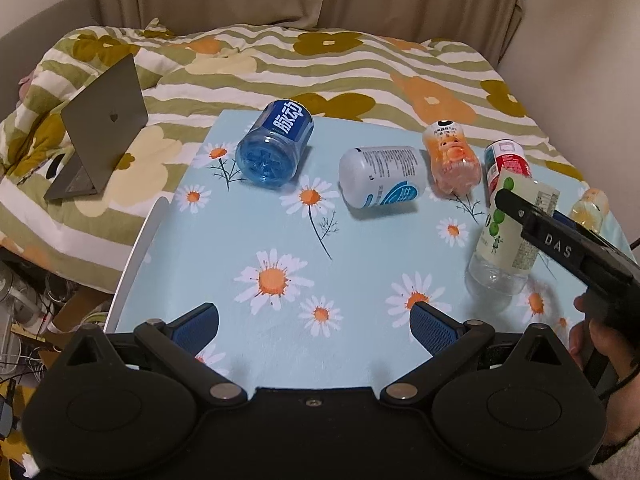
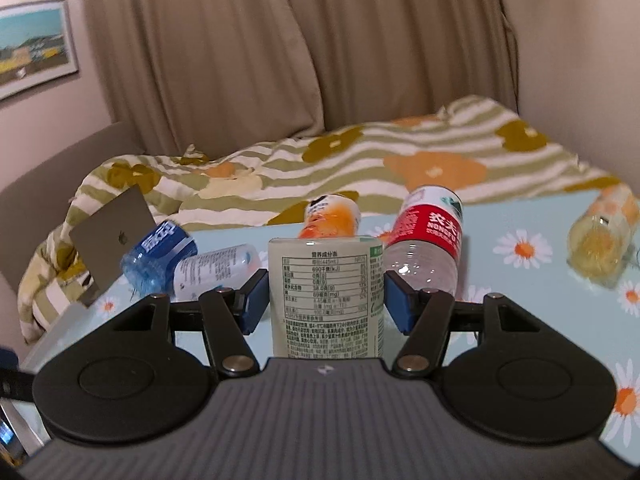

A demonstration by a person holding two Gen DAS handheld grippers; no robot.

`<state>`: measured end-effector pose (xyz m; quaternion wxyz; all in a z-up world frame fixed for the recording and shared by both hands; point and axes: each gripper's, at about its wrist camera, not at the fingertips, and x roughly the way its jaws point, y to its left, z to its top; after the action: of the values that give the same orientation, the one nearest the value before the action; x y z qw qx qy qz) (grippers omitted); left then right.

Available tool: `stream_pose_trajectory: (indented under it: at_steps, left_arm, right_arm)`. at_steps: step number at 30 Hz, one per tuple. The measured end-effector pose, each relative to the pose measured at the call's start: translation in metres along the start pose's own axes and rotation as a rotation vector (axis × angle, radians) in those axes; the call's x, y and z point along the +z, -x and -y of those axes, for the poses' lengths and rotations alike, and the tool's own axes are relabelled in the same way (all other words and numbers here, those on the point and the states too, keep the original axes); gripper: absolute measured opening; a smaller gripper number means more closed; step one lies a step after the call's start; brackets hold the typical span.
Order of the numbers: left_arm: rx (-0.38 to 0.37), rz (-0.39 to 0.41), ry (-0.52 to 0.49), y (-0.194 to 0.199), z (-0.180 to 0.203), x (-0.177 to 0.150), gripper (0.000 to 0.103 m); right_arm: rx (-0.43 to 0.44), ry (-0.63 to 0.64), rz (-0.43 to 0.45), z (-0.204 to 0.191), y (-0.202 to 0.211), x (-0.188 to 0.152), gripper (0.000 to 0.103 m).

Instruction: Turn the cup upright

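Nearest my right lens, the right tool (image 2: 324, 306) straddles the pale green-label bottle (image 2: 326, 300); blue ribbed pads (image 2: 254, 300) sit at its flanks, the left one touching or nearly so, so I read a grasp being set, though full contact I cannot confirm. Left view shows that bottle (image 1: 510, 236) tilted, clear ridged base low near the surface (image 1: 248, 240), so I judge the flip partway. Left tool (image 1: 314, 322) hangs wide and empty over the daisy-print cloth, probably kept clear. Other thin plastic bottles lie on their sides: blue bottle (image 1: 276, 146), white bottle (image 1: 382, 178), orange bottle (image 1: 454, 160), red-label bottle (image 1: 508, 162), yellow bottle (image 2: 604, 240). Smooth round walls may roll or slip. Laptop (image 1: 104, 128) rests on the bed (image 1: 360, 64).
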<state>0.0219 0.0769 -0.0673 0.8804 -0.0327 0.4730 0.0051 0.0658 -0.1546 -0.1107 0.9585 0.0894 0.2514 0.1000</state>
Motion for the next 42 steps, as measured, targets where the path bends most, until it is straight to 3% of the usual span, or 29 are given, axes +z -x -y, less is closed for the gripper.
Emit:
stream_pose_trajectory:
  at_steps: [10,27,30,32,35,42]
  left_arm:
    - [-0.027,0.006,-0.044,0.004,0.008,-0.002,0.103]
    - [-0.044,0.001,-0.018,0.016,0.009,-0.011,0.103]
    - [-0.041,0.005,-0.014,0.018,0.009,-0.013,0.103]
    - [-0.042,0.011,-0.008,0.021,0.009,-0.013,0.103]
    - [-0.04,0.029,-0.004,0.027,0.011,-0.012,0.103]
    - [-0.009,0.12,-0.026,0.06,0.023,0.003,0.103]
  right_arm:
    - [-0.006,0.129,-0.054,-0.015,0.026,-0.013,0.076]
    - [-0.004,0.19,-0.15,-0.024,0.026,-0.007,0.077]
    - [-0.005,0.202,-0.161,-0.026,0.026,-0.006,0.083]
    - [-0.009,0.208,-0.163,-0.027,0.027,-0.003,0.099]
    - [-0.003,0.199,-0.165,-0.026,0.033,0.004,0.101]
    - [-0.014,0.107,-0.259,-0.017,0.066,0.046,0.103]
